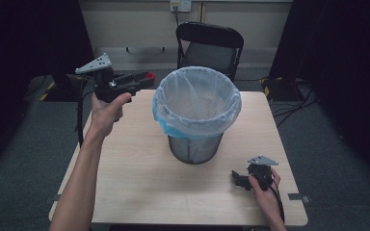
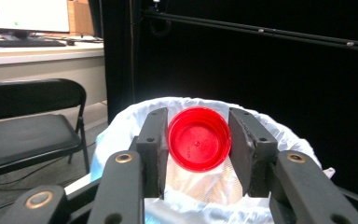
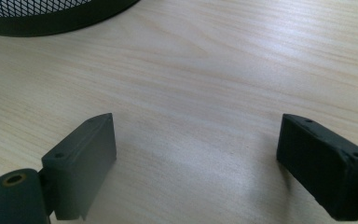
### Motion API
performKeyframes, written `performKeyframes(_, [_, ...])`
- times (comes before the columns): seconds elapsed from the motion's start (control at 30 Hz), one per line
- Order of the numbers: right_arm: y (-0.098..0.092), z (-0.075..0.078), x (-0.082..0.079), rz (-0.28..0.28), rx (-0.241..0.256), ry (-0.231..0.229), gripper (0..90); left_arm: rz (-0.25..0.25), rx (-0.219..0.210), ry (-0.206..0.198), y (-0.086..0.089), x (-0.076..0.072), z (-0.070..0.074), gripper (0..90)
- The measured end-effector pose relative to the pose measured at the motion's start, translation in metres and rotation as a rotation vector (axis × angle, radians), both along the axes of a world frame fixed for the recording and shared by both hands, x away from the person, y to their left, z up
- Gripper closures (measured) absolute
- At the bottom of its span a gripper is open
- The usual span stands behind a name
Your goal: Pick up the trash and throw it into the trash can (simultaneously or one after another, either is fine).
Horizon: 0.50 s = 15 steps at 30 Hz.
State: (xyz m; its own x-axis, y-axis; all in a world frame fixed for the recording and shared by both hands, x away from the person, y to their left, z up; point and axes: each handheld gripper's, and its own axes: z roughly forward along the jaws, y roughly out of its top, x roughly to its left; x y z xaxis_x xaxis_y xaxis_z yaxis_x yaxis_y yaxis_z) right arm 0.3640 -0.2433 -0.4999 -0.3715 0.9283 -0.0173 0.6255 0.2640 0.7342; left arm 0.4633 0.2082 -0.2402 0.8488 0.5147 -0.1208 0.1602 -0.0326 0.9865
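Dark curtains are hanging around a pale wooden table point(image 1: 139, 178), and a folding chair point(image 1: 209, 45) is standing behind it. Near the table's middle, a mesh bin point(image 1: 195, 147) is sitting with a light blue bag point(image 1: 197, 103) lining it. To the bin's left, the left gripper point(image 1: 142, 81) is hovering above the table, pinching a red cap point(image 2: 199, 139) squarely between its two jaws, just beside the bag's rim. Near the front right corner, the right gripper point(image 1: 236, 180) is resting low over the bare wood, its jaws spread wide, holding nothing.
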Motion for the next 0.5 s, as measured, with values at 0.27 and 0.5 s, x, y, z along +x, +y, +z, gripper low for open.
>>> performKeyframes(0.27, [0.000,0.000,0.000,0.000,0.000,0.000,10.9,-0.047,0.002,0.000,-0.023,0.001,0.007,59.6])
performKeyframes(0.5, [0.000,0.000,0.000,0.000,0.000,0.000,10.9,-0.072,0.025,-0.005,-0.042,0.004,0.012,59.6])
